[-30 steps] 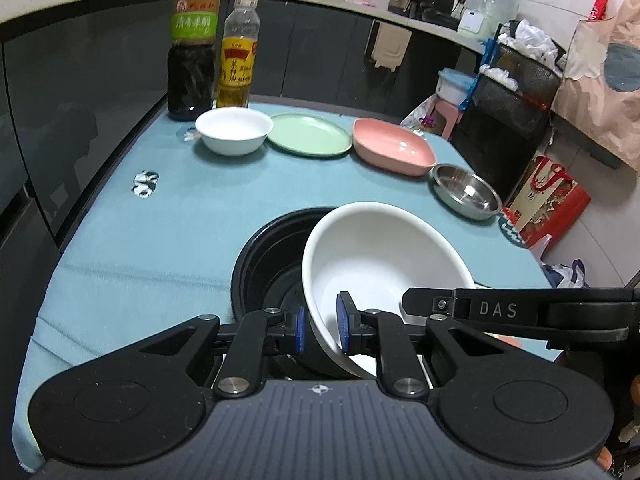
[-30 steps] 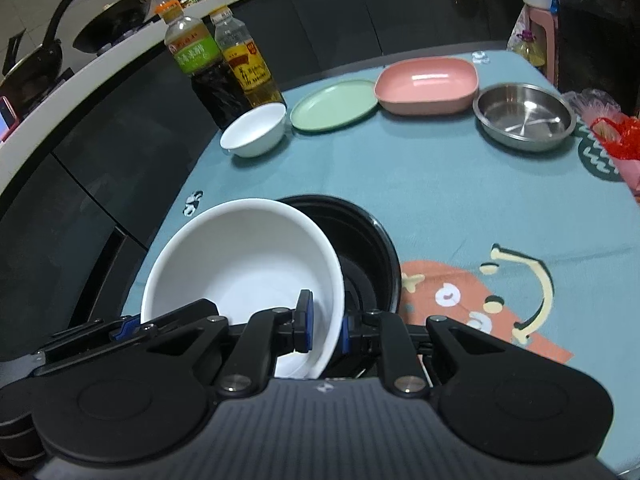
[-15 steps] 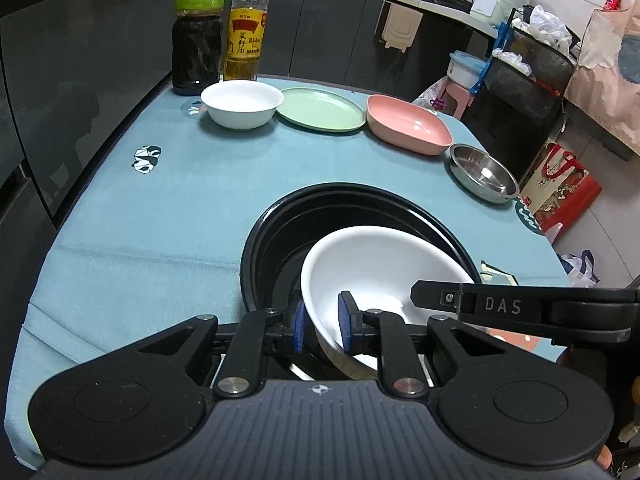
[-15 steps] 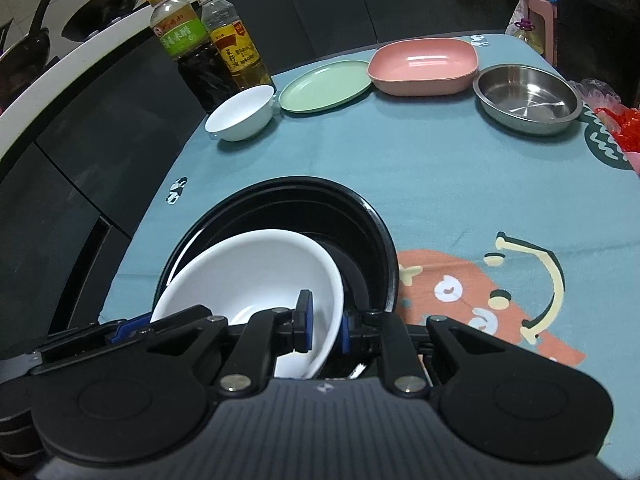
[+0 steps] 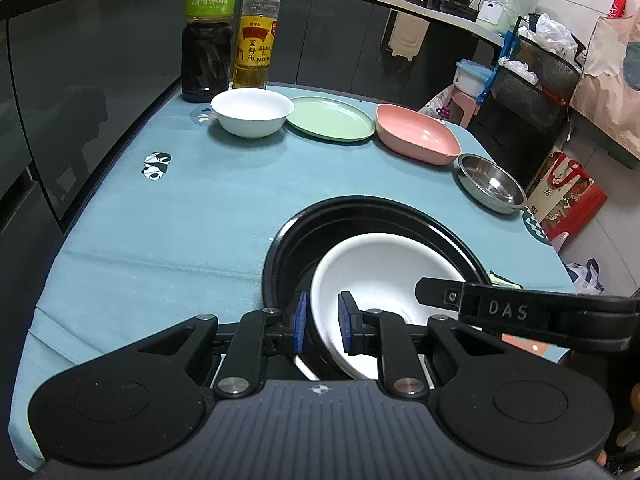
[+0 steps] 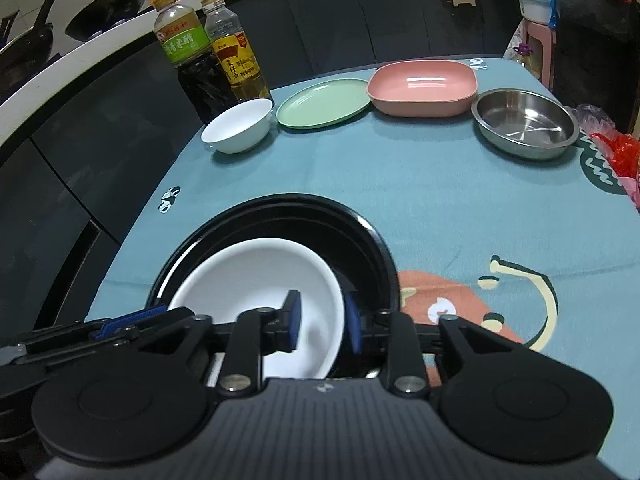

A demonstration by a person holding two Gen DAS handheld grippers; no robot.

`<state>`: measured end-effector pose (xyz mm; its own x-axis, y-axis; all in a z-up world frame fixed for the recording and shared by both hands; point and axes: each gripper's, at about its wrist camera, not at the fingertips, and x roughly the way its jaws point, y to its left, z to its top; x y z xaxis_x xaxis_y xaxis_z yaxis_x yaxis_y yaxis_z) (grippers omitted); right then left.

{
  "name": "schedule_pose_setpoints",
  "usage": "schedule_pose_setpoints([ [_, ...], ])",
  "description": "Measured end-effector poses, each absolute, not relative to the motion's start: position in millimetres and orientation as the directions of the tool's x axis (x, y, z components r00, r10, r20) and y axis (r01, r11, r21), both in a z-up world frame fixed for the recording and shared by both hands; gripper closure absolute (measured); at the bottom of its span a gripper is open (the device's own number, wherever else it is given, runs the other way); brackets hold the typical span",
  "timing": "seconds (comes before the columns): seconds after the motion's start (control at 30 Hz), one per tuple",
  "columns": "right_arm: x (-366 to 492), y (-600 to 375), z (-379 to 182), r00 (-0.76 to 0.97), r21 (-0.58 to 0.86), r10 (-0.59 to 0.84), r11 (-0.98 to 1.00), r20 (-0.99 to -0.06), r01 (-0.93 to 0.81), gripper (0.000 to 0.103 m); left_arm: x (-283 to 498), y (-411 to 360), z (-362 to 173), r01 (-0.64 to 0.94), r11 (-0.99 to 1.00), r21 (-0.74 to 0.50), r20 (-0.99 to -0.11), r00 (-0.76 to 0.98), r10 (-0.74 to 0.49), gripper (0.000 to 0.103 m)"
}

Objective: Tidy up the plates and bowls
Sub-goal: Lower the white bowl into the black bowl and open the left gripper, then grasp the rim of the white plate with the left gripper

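A: Black dish (image 6: pixel 372 240) sits just ahead of both tongs. Rigid, probably heavy.

B: White bowl (image 6: pixel 256 276) lies inside it. Smooth glaze, likely slippery and breakable; take it by the rim.

A: Left gripper (image 5: pixel 323 322): pads pinch the bowl's near rim.

B: Right gripper (image 6: pixel 323 322): jaws have just been opening, rim between them, pads apart from it.

A: Small white bowl (image 5: pixel 252 114) is far ahead; light, pinch its rim.

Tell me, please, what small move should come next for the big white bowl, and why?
Probably open the left gripper too. The big white bowl already lies inside the black basin, and the right gripper has just been opening its jaws, its pads now apart around the rim, while the left still pinches it.
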<state>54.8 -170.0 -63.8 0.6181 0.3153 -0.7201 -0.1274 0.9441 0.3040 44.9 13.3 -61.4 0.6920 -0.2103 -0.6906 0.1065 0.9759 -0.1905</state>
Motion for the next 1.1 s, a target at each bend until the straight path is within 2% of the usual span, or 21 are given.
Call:
schedule_pose_setpoints([
  [0.2, 56, -178, -60, 0.628, 0.333, 0.324, 0.937, -0.708, -0.108, 0.084, 44, 17, -61, 0.102, 0.975, -0.196, -0.685, 0.697, -0.211, 0.088],
  [0.33, 53, -184, -55, 0.650, 0.333, 0.304, 0.939, -0.696, -0.084, 0.077, 41, 17, -59, 0.099, 0.976, -0.195, -0.678, 0.705, -0.207, 0.088],
  [0.63, 50, -188, -50, 0.659, 0.345, 0.311, 0.935, -0.684, -0.083, 0.077, 37, 20, -54, 0.107, 0.975, -0.195, -0.666, 0.716, -0.211, 0.088],
  [0.8, 54, -190, -43, 0.676, 0.341, 0.304, 0.936, -0.671, -0.083, 0.076, 37, 29, -43, 0.106, 0.970, -0.219, -0.630, 0.744, -0.224, 0.088],
  [1.1, 83, -189, -38, 0.680, 0.314, 0.294, 0.944, -0.671, -0.098, 0.074, 70, 47, -41, 0.020, 0.974, -0.227, -0.632, 0.758, -0.163, 0.085],
])
